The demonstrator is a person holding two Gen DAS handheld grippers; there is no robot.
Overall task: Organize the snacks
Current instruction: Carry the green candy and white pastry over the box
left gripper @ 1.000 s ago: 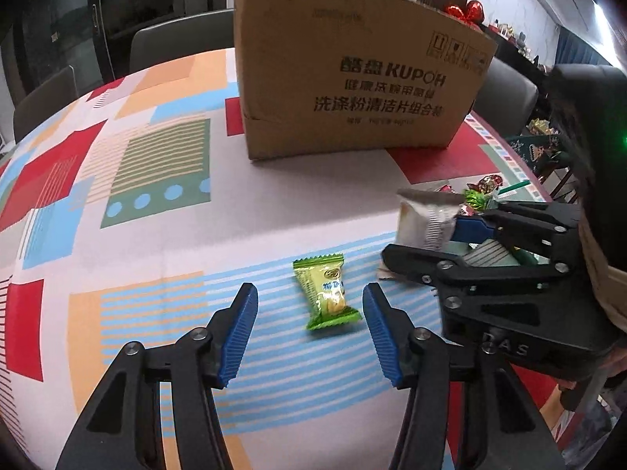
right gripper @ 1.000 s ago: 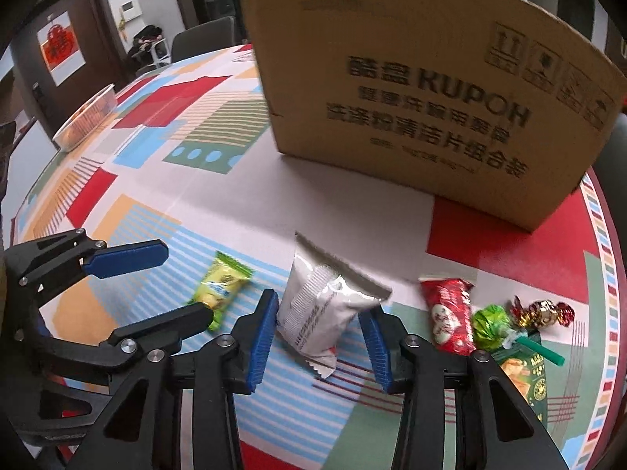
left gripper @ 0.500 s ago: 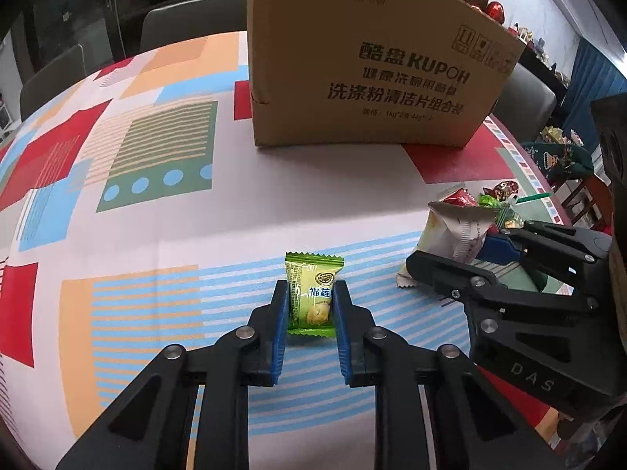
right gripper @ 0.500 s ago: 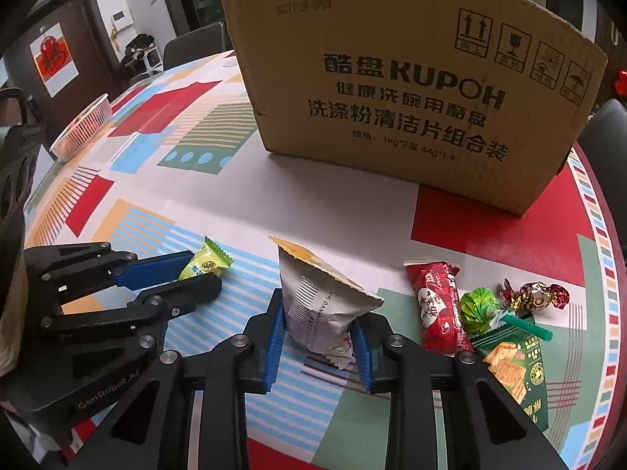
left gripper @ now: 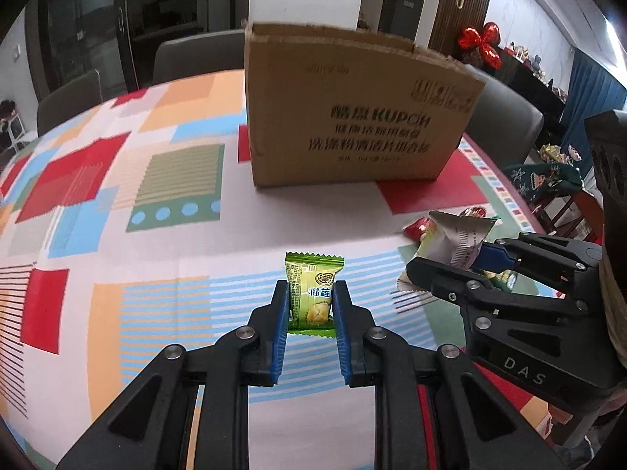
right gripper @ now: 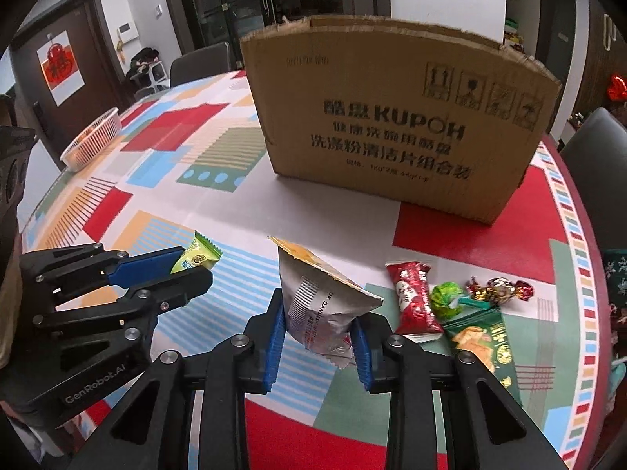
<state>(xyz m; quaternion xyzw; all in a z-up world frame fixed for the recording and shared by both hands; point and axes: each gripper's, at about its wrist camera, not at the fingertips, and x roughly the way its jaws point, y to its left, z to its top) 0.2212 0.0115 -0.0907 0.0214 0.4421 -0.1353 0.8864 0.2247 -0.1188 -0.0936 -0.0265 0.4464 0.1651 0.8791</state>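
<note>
Snacks mid-pickup, both clear of tablecloth. Left gripper jaws clamped on green candy packet, held upright. Right gripper jaws clamped on silver pouch, tilted. Cardboard box open-topped directly ahead: likely drop target. Red bar, other sweets remain on cloth, right side.

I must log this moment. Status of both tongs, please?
Left tongs shut on green candy packet. Right tongs shut on silver foil pouch. Brown cardboard box ahead, path open.

Both grippers closed on and lifted green candy; silver packet.
</note>
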